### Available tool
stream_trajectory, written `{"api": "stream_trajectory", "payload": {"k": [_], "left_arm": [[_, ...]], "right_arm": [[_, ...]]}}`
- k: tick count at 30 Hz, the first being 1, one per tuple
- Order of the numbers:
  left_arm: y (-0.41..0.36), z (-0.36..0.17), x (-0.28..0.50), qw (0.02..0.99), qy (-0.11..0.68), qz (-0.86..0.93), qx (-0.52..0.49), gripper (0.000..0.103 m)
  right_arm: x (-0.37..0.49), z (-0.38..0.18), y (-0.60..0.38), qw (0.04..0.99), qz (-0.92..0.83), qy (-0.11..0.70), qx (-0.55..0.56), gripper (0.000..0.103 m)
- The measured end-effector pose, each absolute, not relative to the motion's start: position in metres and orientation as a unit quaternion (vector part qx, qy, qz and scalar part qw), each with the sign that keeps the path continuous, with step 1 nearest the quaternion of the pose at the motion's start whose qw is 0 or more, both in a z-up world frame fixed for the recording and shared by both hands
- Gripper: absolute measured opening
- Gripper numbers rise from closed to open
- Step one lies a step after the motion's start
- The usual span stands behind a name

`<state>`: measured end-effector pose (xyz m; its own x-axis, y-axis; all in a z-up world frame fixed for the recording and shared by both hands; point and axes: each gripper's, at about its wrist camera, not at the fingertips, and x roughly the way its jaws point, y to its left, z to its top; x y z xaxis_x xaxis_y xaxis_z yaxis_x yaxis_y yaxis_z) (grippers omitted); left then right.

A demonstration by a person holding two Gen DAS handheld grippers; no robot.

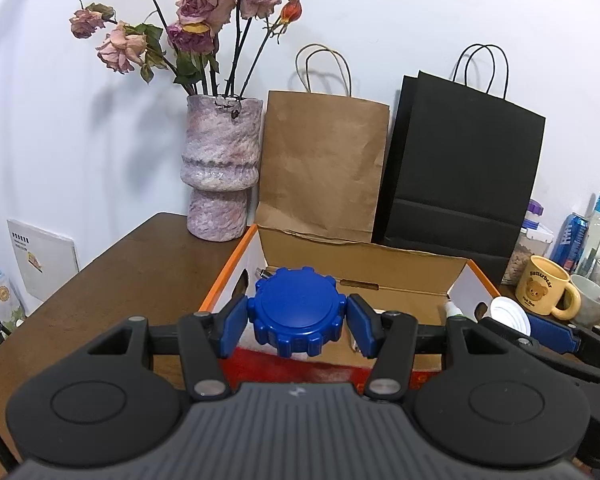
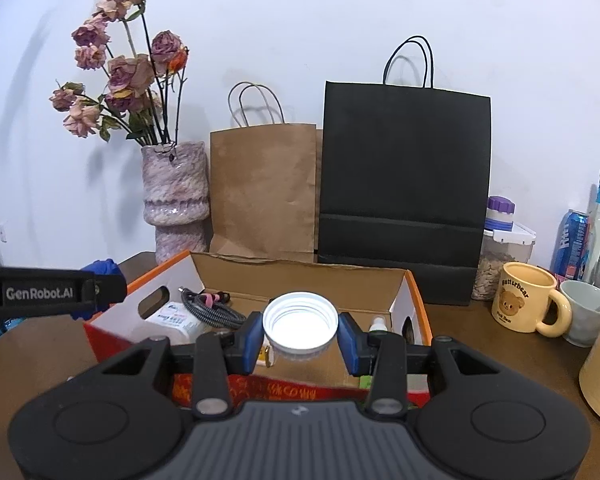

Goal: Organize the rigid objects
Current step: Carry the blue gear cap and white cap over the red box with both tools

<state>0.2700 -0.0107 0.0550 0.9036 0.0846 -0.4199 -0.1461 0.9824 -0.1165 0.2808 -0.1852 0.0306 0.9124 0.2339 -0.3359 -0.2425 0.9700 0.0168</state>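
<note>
My left gripper [image 1: 297,322] is shut on a blue ridged lid [image 1: 296,310] and holds it above the near left part of an open cardboard box [image 1: 364,264] with orange edges. My right gripper [image 2: 300,334] is shut on a white ridged lid [image 2: 300,322], hollow side toward the camera, over the same box [image 2: 300,272]. The box holds a dark cable [image 2: 212,310], a white packet [image 2: 174,318] and a small dropper bottle [image 2: 378,324]. The white lid also shows at the right in the left wrist view [image 1: 508,314].
Behind the box stand a pink vase [image 1: 220,168] with dried roses, a brown paper bag [image 1: 320,168] and a black paper bag [image 1: 460,172]. At the right sit a yellow bear mug [image 2: 528,300], a grey cup [image 2: 584,312], a jar, a can and a bottle.
</note>
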Motion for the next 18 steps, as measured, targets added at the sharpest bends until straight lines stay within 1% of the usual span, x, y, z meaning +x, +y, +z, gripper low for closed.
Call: {"api": "stream_trajectory", "payload": {"k": [18], "left_arm": [[-0.008, 0.045, 0.323, 0.971, 0.221, 0.066, -0.061, 0.055]], "right_arm": [[0.337, 0.025, -0.18, 0.974, 0.128, 0.185, -0.002, 0.039]]}}
